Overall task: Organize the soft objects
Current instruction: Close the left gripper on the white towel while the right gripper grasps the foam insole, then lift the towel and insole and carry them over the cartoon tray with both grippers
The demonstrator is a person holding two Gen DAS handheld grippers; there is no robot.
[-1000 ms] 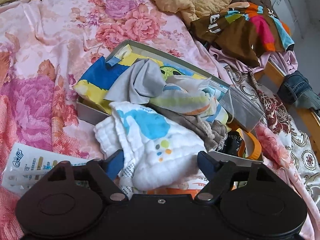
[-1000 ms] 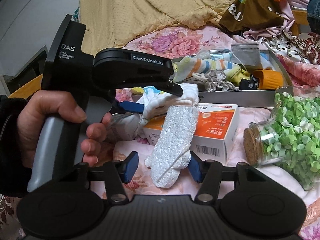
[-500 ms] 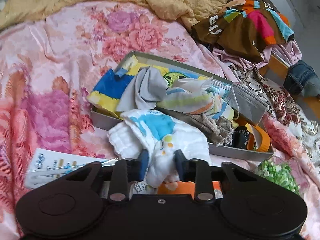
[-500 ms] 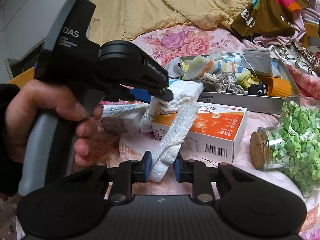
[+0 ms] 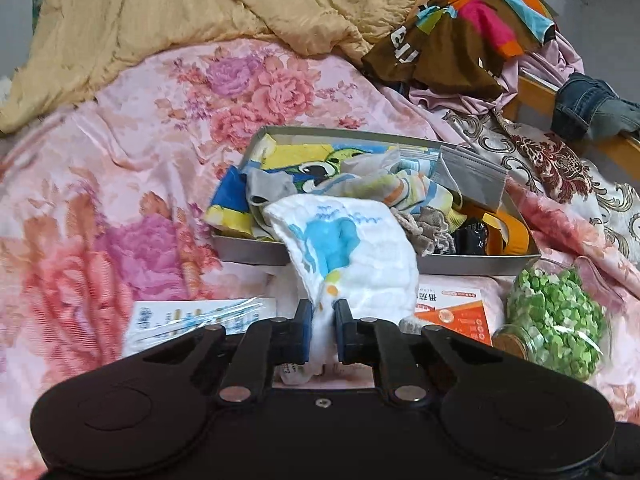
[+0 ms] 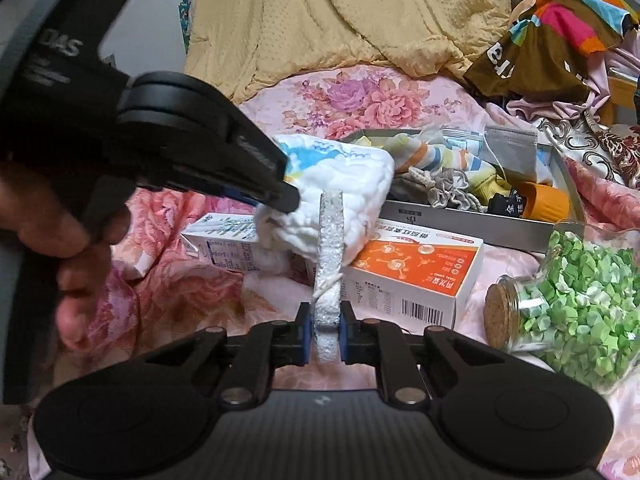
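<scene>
My left gripper (image 5: pixel 322 330) is shut on a white muslin cloth with a blue print (image 5: pixel 348 248) and holds it up in front of the grey tray (image 5: pixel 472 266). The tray is full of soft things: a yellow-blue cartoon cloth (image 5: pixel 304 160), striped socks, a grey mask (image 5: pixel 468 178). My right gripper (image 6: pixel 324 334) is shut on a white foam sponge (image 6: pixel 330 256) that stands edge-on. In the right wrist view the left gripper (image 6: pixel 280 196) and the cloth (image 6: pixel 344 184) are just behind the sponge.
On the floral bedspread lie an orange-white box (image 6: pixel 408 272), a white-blue box (image 6: pixel 228 244) and a cork-stoppered jar of green bits (image 6: pixel 568 304). A yellow blanket (image 5: pixel 240 4) and a heap of clothes (image 5: pixel 460 36) lie behind.
Both grippers closed from open: the left on the muslin cloth, the right on the foam sponge. Both lifted their loads, and the sponge turned edge-on.
</scene>
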